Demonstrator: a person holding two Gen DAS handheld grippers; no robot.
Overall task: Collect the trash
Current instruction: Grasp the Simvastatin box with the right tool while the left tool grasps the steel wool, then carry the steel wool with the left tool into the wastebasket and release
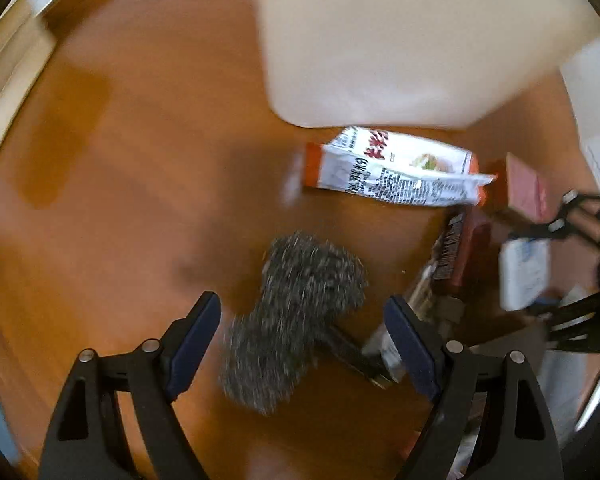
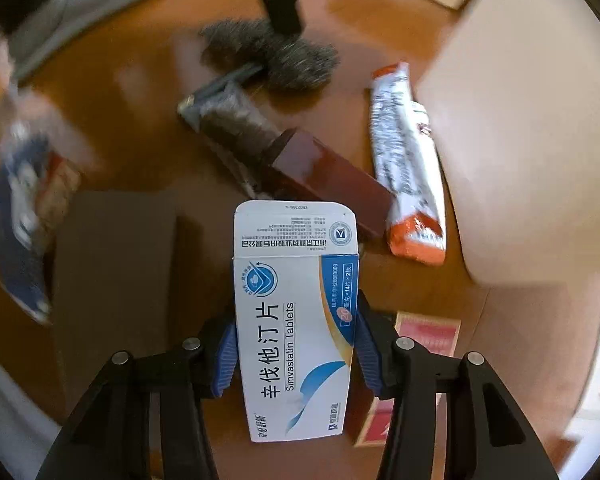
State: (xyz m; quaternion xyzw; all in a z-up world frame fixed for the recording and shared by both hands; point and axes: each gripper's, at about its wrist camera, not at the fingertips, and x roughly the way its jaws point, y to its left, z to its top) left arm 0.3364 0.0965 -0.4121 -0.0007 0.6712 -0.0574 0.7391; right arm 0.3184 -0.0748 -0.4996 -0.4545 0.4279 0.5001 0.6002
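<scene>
My left gripper point(image 1: 304, 344) points down at the wooden table point(image 1: 140, 180), open, with a grey steel wool pad point(image 1: 296, 312) lying between its fingers and not pinched. In the right wrist view my right gripper point(image 2: 296, 344) is shut on a white and blue tablet box point(image 2: 296, 320), both pads pressing its long sides. The same box point(image 1: 524, 272) shows at the right edge of the left wrist view. On the table lie an orange and white snack wrapper point(image 2: 408, 160), a dark red box point(image 2: 328, 176) and a clear wrapper point(image 2: 228, 124).
A large cream container point(image 2: 520, 140) fills the right side, close to the snack wrapper. A brown cardboard piece point(image 2: 112, 280) lies left of the tablet box, a blue packet point(image 2: 24, 216) beyond it. A red packet point(image 2: 424, 336) sits under the right gripper. A grey foil bag point(image 2: 80, 4) lies far left.
</scene>
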